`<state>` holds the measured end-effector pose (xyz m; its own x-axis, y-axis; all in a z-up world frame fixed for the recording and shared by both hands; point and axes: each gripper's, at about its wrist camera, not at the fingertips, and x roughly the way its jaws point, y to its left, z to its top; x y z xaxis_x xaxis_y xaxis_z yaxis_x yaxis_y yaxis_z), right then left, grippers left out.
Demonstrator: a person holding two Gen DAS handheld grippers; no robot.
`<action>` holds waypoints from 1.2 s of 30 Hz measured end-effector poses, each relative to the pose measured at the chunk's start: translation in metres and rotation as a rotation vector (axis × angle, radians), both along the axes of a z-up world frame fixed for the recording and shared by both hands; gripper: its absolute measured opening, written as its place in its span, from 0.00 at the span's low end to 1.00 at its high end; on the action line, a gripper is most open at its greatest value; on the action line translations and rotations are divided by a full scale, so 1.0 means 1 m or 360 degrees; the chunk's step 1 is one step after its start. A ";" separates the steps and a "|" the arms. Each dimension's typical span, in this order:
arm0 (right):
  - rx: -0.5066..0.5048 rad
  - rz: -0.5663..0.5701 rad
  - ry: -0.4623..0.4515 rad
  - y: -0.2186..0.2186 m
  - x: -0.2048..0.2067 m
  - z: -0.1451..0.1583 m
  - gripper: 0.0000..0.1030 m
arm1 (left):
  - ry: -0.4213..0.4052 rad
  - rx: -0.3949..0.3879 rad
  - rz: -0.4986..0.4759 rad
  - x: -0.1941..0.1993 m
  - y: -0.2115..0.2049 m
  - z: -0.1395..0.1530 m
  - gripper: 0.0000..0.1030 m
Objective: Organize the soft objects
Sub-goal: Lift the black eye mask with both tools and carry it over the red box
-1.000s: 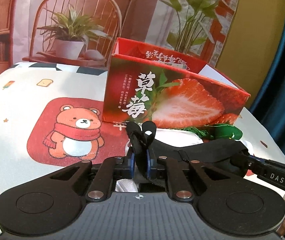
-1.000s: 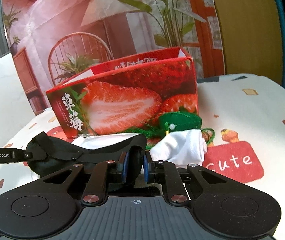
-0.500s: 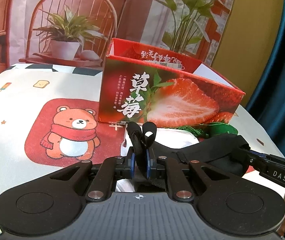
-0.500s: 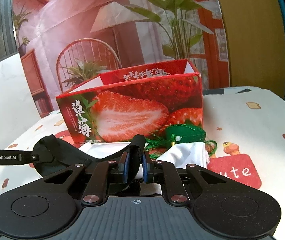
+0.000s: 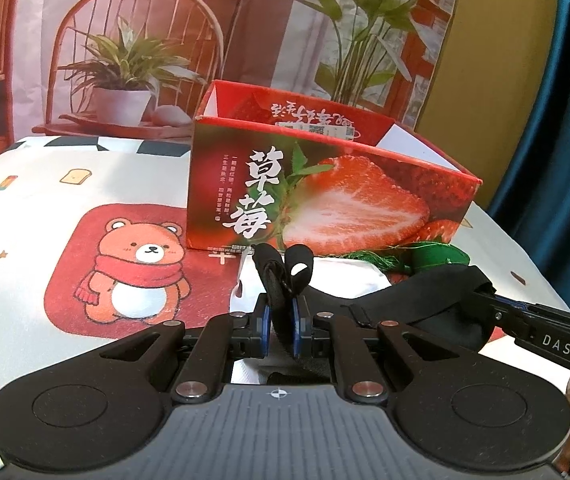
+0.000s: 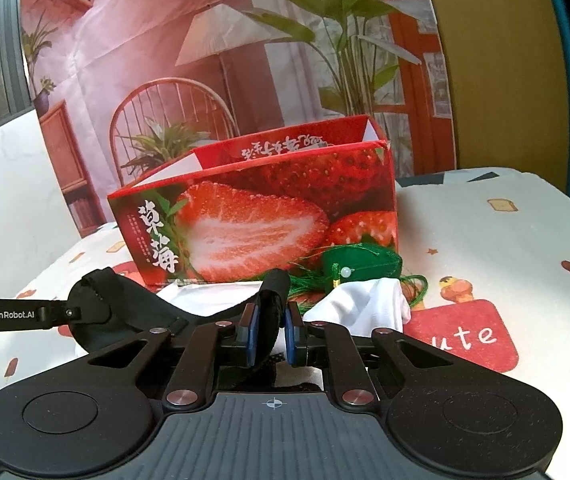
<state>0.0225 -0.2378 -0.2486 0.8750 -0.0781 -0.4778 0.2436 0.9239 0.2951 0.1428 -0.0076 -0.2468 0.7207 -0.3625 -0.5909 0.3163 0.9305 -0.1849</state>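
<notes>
As seen from the left wrist camera, the left tongs [image 5: 279,330] are clamped on one folded end of a black fabric eye mask with a strap [image 5: 425,304], the cloth being pinched between the blue pads [image 5: 265,328] and its loops standing up above them. The mask is stretched to the right, where its other end is held by the right tongs [image 5: 497,314], seen side-on and marked "DAS". Beneath the mask a white folded cloth [image 5: 349,280] is laid on the desk [image 5: 45,216], which is covered by a cream cloth printed with a bear in a red scarf. Just behind, an open red cardboard box printed with a cut strawberry [image 5: 325,200] is stood, and a green tasselled fabric pouch [image 5: 437,254] is lodged at its right foot. From the right wrist camera, the right tongs [image 6: 271,334] are closed on the mask's near end [image 6: 269,312], and the mask [image 6: 133,312] is drawn out to the left, where it is gripped by the left tongs [image 6: 73,312]. The white cloth [image 6: 369,308] is seen just beyond, touching the green pouch [image 6: 365,266], with the strawberry box [image 6: 265,216] directly behind both.
</notes>
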 end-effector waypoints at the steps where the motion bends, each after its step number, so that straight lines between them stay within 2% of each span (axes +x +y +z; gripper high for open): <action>1: 0.0000 0.0001 -0.0003 0.000 0.000 0.000 0.12 | 0.0002 0.0003 -0.0001 -0.001 0.000 0.000 0.11; 7: 0.0038 -0.0011 -0.0032 -0.001 0.001 0.000 0.12 | 0.0001 0.0051 -0.0026 -0.008 0.001 0.001 0.11; 24: 0.0021 0.0005 -0.0031 0.003 0.006 0.002 0.11 | 0.0015 -0.0029 -0.0004 -0.007 0.007 -0.001 0.11; 29: 0.0020 0.0006 -0.0023 0.004 0.004 0.000 0.11 | 0.0019 -0.0090 0.0024 -0.009 0.011 0.000 0.10; 32: 0.0011 0.0016 -0.0036 0.005 0.002 0.004 0.11 | -0.0027 -0.0113 0.0011 -0.010 0.009 0.010 0.09; 36: -0.0043 0.0039 -0.0123 0.006 -0.002 0.023 0.10 | -0.0127 -0.0112 -0.0020 -0.011 0.007 0.031 0.09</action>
